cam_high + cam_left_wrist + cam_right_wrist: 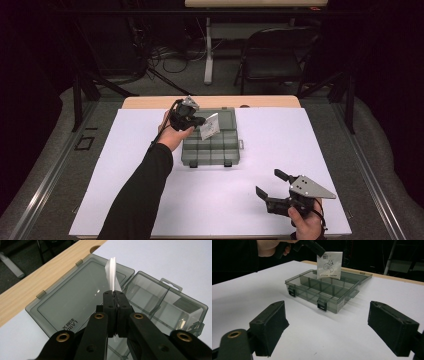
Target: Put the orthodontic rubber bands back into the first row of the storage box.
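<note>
A smoky grey compartment box (210, 150) (322, 291) lies open at the middle of the white table, its lid (75, 297) folded flat toward the far edge. My left gripper (200, 120) (115, 293) is shut on a small white packet (210, 126) (111, 272) (330, 265) with a printed drawing, holding it upright above the box's far compartments (155, 300). My right gripper (270, 186) (329, 327) stands open near the table's front right, well apart from the box, nothing between its jaws.
A white sheet (125, 165) covers the table, with a wooden strip (150, 102) along the far edge. Beyond the table stand a dark folding chair (275, 55) and a desk leg (208, 50) among floor cables.
</note>
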The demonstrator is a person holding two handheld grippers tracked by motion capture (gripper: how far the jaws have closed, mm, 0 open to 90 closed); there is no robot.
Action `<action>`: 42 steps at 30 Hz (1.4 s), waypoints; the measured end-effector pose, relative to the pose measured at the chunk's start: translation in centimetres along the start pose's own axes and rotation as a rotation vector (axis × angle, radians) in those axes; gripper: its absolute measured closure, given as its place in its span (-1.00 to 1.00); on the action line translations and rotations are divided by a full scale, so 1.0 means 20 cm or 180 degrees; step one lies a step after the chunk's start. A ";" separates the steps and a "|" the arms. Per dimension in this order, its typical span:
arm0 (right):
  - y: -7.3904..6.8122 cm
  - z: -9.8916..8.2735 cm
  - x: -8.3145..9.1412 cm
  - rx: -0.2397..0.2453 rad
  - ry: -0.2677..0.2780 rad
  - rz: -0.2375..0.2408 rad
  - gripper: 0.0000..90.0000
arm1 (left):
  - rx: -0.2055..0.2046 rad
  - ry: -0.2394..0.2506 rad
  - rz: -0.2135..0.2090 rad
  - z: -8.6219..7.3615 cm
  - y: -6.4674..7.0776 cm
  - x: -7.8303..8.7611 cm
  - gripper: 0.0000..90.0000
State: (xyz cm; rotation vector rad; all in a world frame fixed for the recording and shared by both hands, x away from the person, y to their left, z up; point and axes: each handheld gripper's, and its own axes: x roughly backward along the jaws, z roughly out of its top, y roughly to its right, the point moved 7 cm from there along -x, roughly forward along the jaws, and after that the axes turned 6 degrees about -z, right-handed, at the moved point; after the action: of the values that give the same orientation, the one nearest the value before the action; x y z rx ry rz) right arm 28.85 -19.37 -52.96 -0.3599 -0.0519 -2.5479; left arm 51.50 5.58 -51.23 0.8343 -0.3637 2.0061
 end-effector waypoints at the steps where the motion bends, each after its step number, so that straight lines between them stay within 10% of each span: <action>1: 0.00 0.00 0.00 0.0000 0.0000 0.0000 -0.68 | 0.0024 0.0008 -0.0011 -0.01 0.00 0.00 0.98; 28: 0.00 0.00 0.00 0.0022 -0.0047 0.0008 -0.68 | 0.0078 -0.0133 -0.0083 -0.12 0.03 -0.07 0.94; 42: 0.00 -0.01 0.00 0.0026 -0.0060 0.0006 -0.68 | 0.0368 -0.0051 0.0325 -0.13 -0.03 -0.06 -0.19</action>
State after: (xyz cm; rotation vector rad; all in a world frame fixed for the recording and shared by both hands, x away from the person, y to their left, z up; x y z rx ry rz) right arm 28.81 -19.41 -53.06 -0.3806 -0.0689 -2.5418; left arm 51.40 6.60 -53.87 0.9201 -0.3070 2.1327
